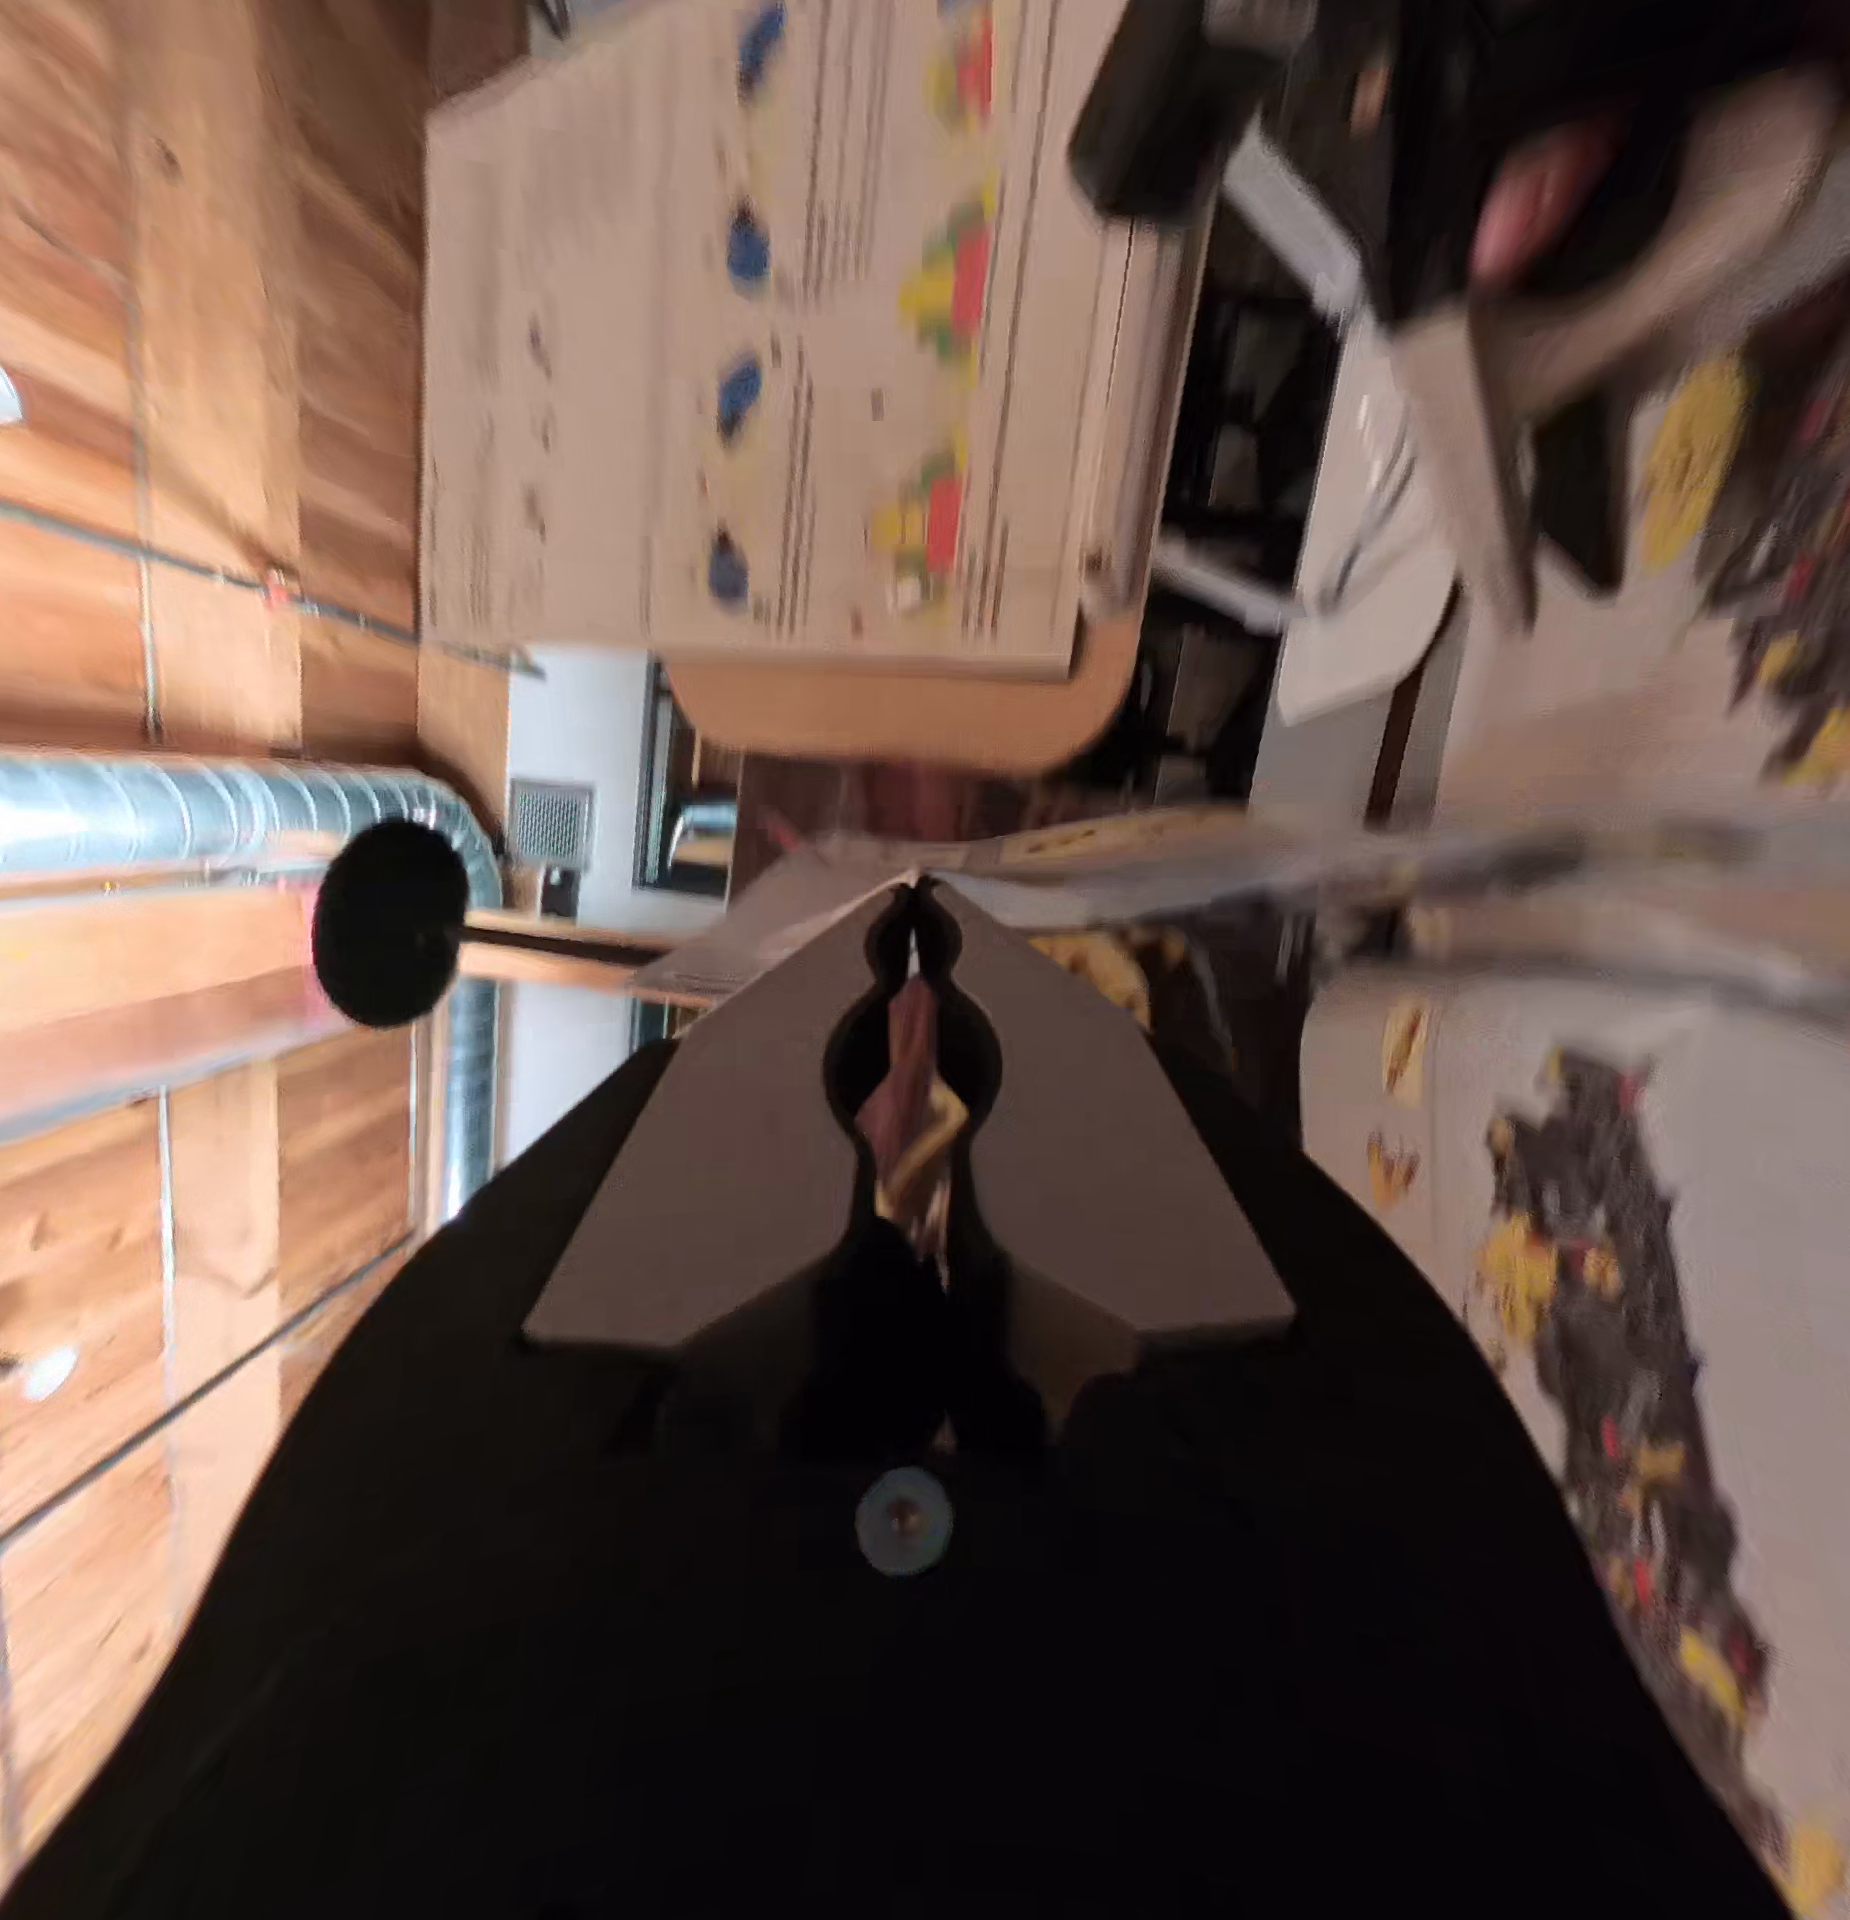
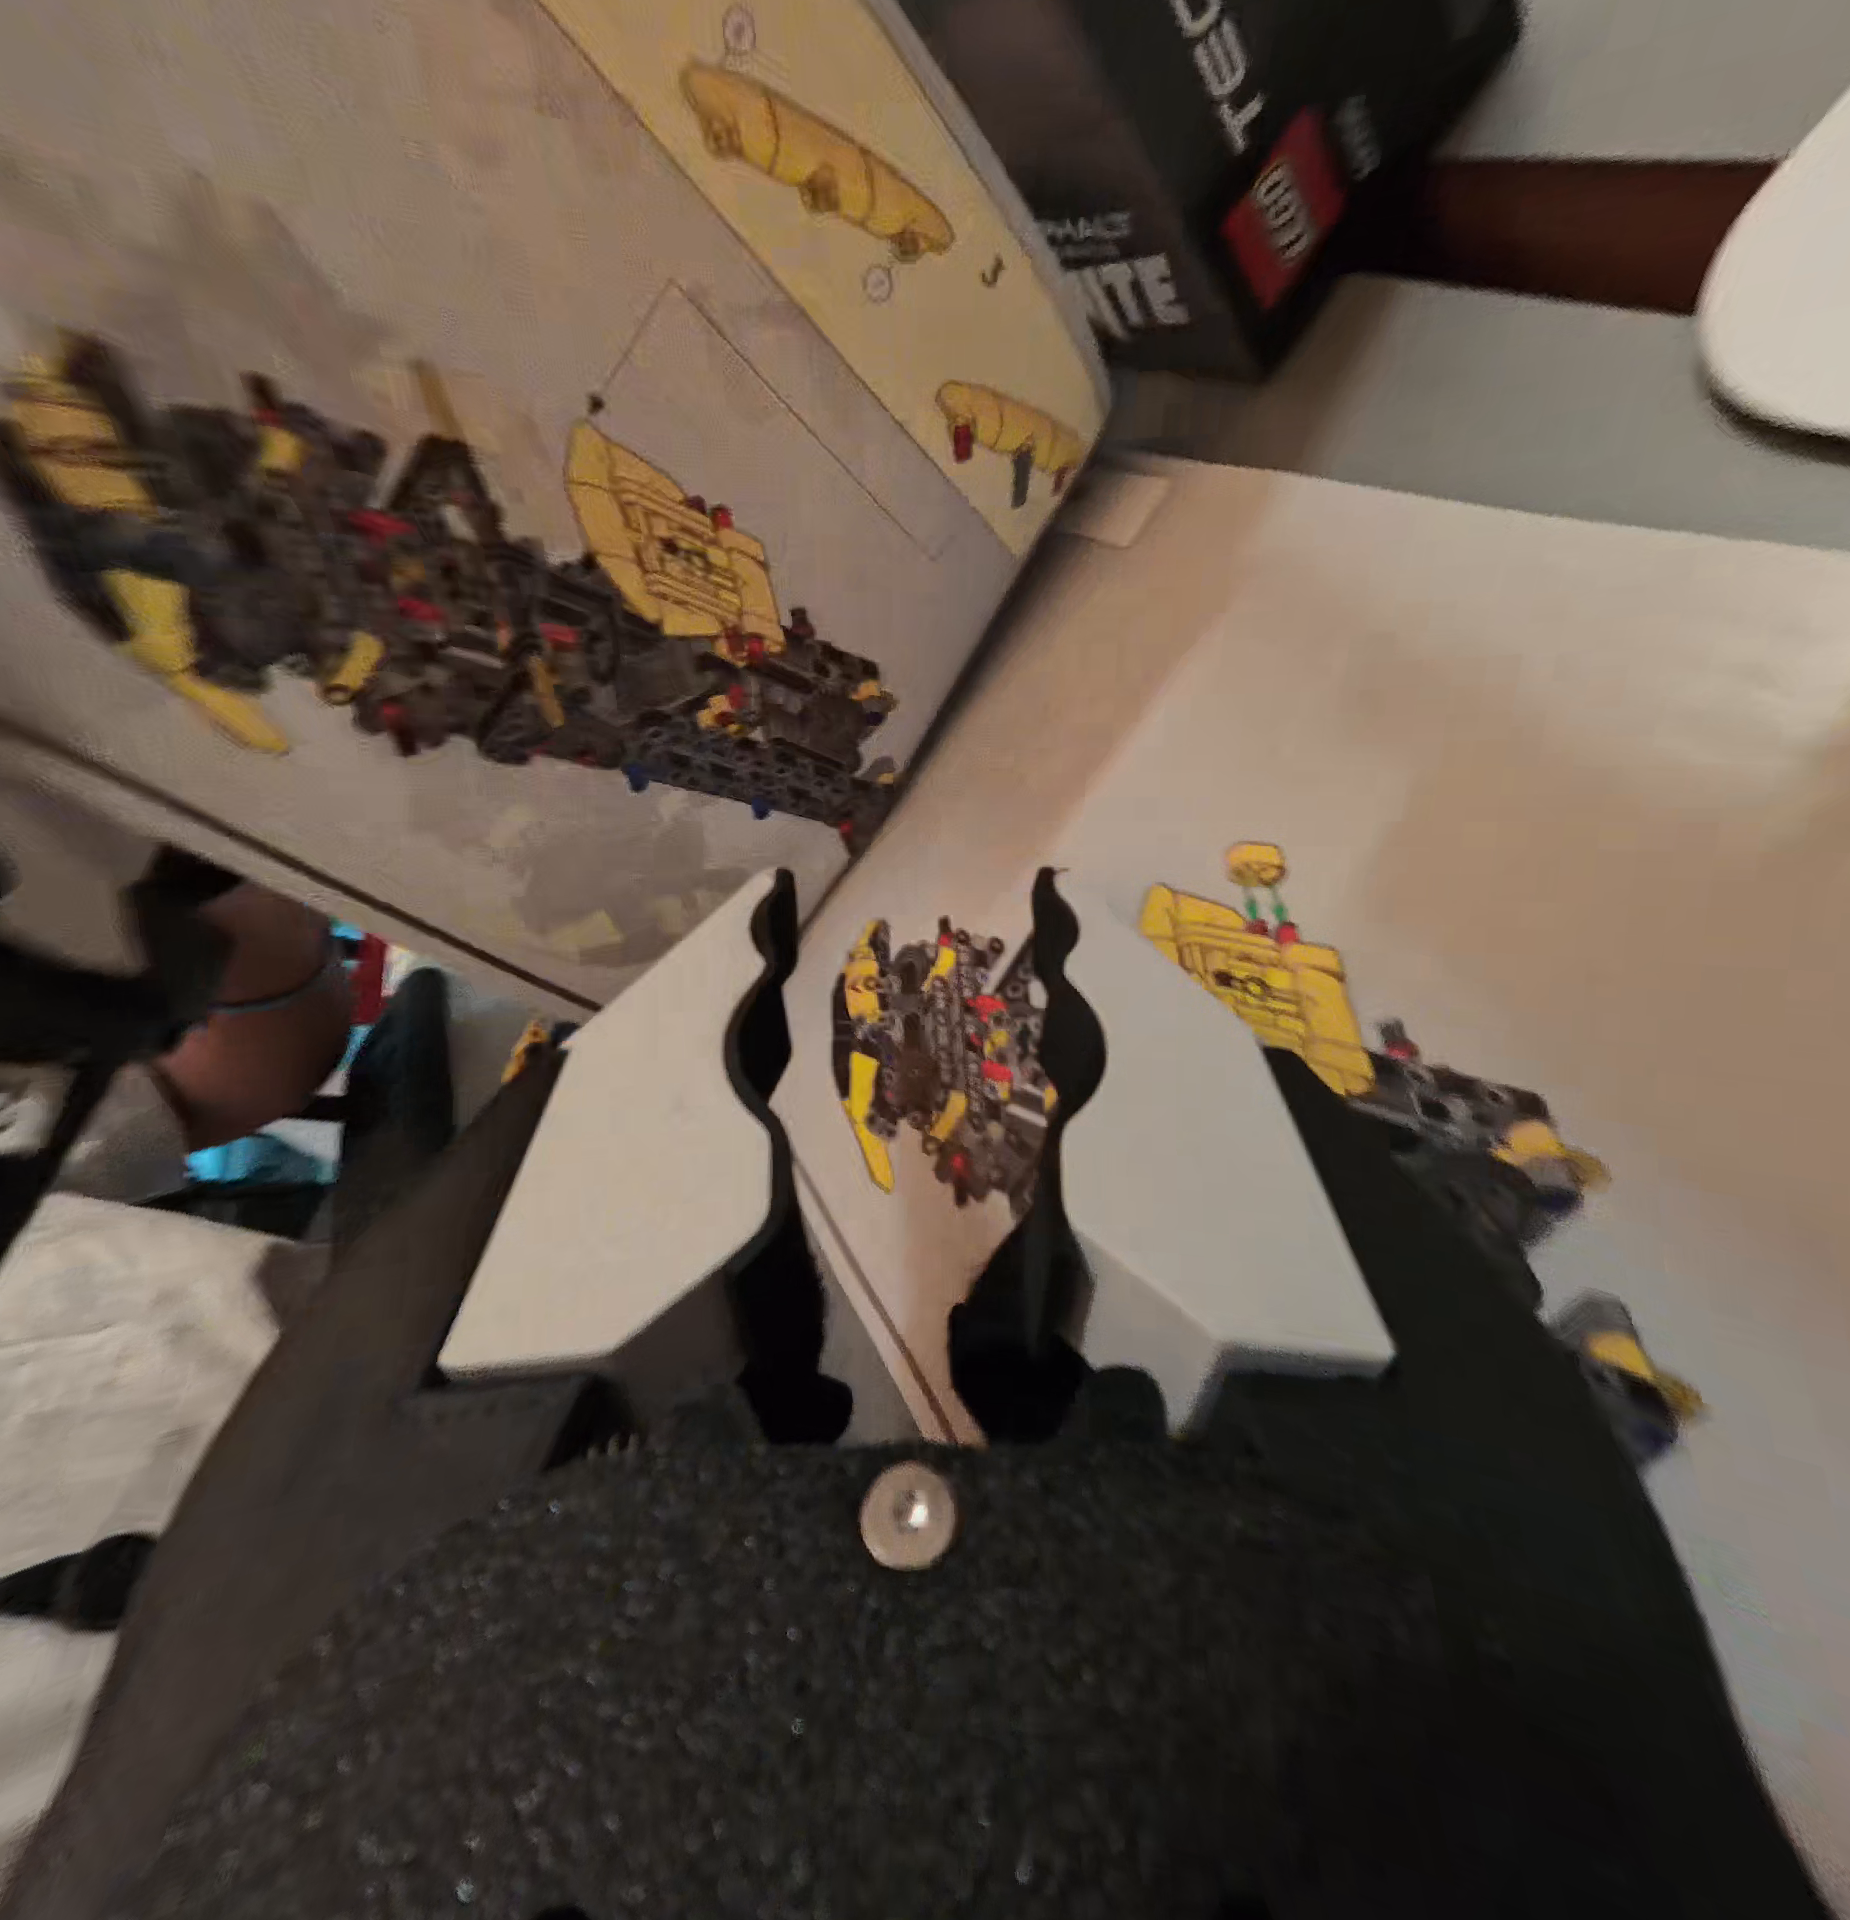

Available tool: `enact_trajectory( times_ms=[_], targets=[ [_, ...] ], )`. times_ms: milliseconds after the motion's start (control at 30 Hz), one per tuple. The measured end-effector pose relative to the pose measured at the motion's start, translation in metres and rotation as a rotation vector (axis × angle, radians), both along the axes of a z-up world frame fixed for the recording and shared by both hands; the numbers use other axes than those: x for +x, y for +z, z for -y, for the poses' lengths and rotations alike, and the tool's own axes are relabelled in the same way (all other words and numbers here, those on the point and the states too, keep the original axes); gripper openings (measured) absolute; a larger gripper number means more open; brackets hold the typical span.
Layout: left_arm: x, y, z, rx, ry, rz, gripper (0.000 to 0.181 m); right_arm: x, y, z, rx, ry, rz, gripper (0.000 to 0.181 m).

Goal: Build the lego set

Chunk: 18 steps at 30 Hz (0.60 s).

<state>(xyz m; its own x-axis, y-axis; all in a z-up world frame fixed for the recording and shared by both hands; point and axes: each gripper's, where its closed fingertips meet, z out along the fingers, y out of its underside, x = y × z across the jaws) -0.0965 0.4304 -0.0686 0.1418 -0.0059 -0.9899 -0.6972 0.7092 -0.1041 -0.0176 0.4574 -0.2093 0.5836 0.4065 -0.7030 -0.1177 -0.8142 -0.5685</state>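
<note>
The instruction booklet (image 2: 1420, 727) lies open on the table, with printed pictures of a yellow and black model. My left gripper (image 1: 916, 883) is shut, its tips pinching the edge of a booklet page (image 1: 1420, 862) and holding it up; that lifted page (image 2: 485, 520) stands tilted in the right wrist view. My right gripper (image 2: 916, 894) is open and empty, just above the flat page near the fold. It shows blurred at the top right of the left wrist view (image 1: 1503, 343). No loose bricks can be made out.
A black Lego box (image 2: 1264, 156) stands behind the booklet on the grey table (image 2: 1523, 447). A white object (image 2: 1814, 260) lies at the far right. A person's arm (image 2: 256, 997) is at the left. A pale printed board (image 1: 796, 343) and metal duct (image 1: 225, 810) are beyond.
</note>
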Motion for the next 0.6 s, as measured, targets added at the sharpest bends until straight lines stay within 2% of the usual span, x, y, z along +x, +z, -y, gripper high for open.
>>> enact_trajectory(
  times_ms=[67,133,200,300,433,533,600],
  targets=[
    [0.035,-0.007,0.013,-0.091,-0.046,-0.012,0.002,0.008,0.003,0.004,0.046,-0.026,0.086,0.045],
    [0.051,-0.018,0.027,-0.266,-0.098,0.028,0.022,0.016,0.009,0.009,0.113,-0.052,0.191,0.044],
    [0.045,-0.037,0.037,-0.540,-0.116,0.083,0.038,0.021,0.020,0.017,0.159,-0.071,0.219,0.043],
    [0.017,-0.071,0.053,-1.029,-0.143,0.186,0.039,0.035,0.028,0.030,0.194,-0.128,0.214,0.042],
    [-0.018,-0.083,0.074,-1.548,-0.255,0.349,0.038,0.040,0.042,0.047,0.189,-0.163,0.051,0.046],
    [-0.044,-0.087,0.059,-1.683,-0.258,0.476,0.038,0.034,0.077,0.062,0.244,-0.121,-0.171,0.060],
    [-0.063,-0.093,0.031,-1.709,-0.185,0.588,0.038,0.039,0.087,0.070,0.270,-0.113,-0.251,0.071]
  ],
)
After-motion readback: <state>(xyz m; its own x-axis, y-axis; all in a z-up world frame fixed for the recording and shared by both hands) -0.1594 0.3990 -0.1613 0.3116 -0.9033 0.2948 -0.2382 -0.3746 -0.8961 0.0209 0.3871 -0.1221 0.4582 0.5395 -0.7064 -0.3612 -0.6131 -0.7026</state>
